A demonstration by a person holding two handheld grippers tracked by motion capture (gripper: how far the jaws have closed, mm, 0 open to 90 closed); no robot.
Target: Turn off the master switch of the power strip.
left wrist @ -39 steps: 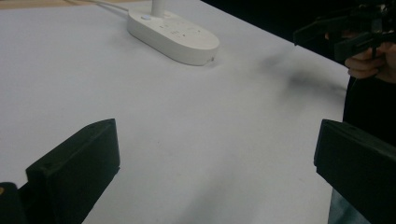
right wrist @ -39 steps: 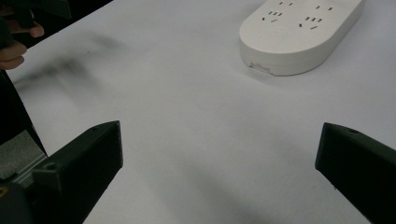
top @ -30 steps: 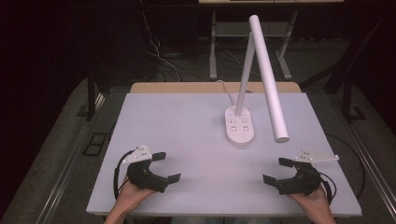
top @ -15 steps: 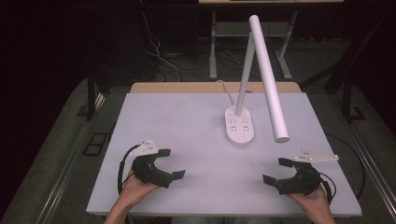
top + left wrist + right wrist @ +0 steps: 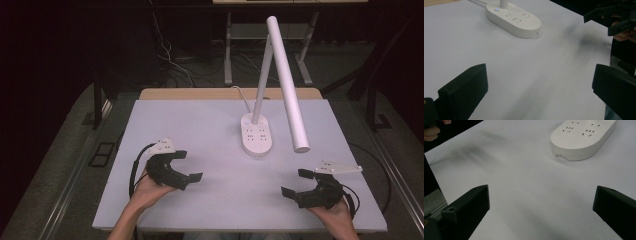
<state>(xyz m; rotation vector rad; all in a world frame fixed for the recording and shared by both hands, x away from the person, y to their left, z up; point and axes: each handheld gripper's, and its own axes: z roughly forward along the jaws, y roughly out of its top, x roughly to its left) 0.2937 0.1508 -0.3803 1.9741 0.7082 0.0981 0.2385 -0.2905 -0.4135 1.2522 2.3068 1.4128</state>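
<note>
On the pale tabletop [image 5: 210, 130] only the lamp [image 5: 257, 135] stands untouched; left claw [image 5: 186, 165] and right claw [image 5: 294, 182] sit near it, wide open, empty, so nothing looks begun.

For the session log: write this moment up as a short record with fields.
surface: white table
object: white desk lamp, its oval base bearing sockets and a button, arm folded down
cord: runs from the base toward the far edge
left gripper: open, empty, over the table's near left part
right gripper: open, empty, over the near right part
contact: neither gripper touches the lamp
</note>
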